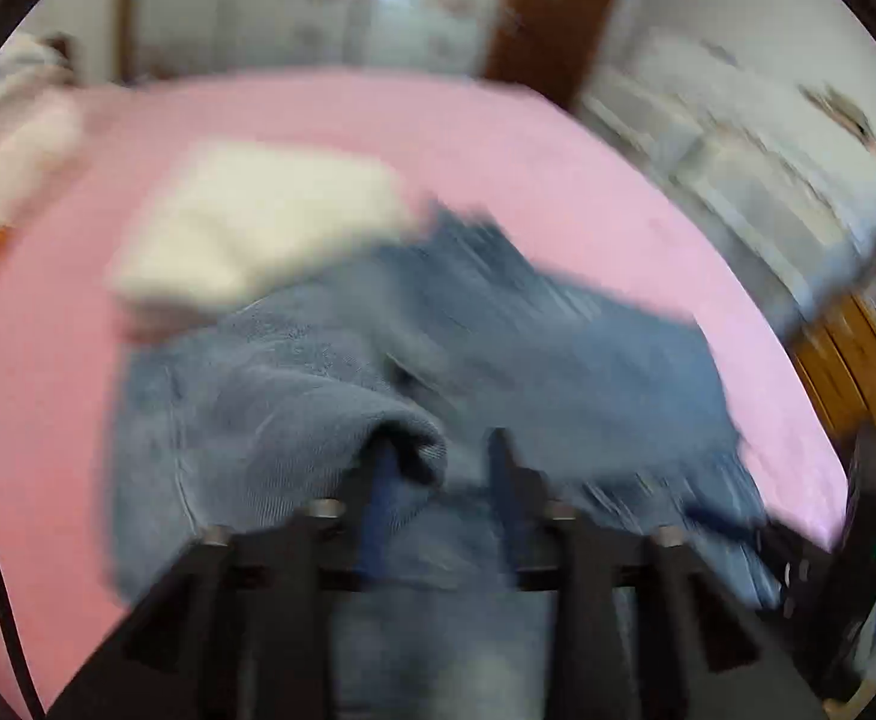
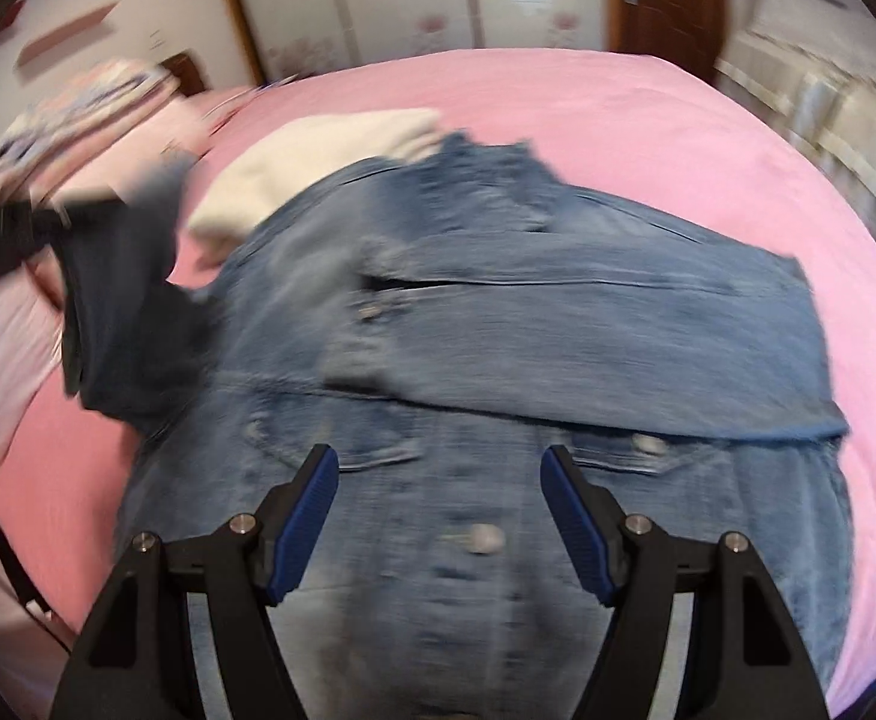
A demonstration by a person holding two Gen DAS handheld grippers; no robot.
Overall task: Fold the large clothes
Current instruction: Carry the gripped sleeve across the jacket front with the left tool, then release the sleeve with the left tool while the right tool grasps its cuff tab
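Currently the denim jacket (image 2: 498, 324) lies across the pink bed (image 2: 648, 120), partly covering a cream garment (image 2: 318, 150). Right tool (image 2: 438, 468) is spread, empty. Left tool (image 1: 438, 450) is blurred; denim drapes one finger, grip state cannot be determined.

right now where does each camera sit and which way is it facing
Left wrist: rides the left claw, angled down at the denim jacket on the pink bed; a sleeve fold sits by one finger.
Right wrist: rides the open right claw, angled down over the jacket front.
Both show jacket, bed, cream garment.
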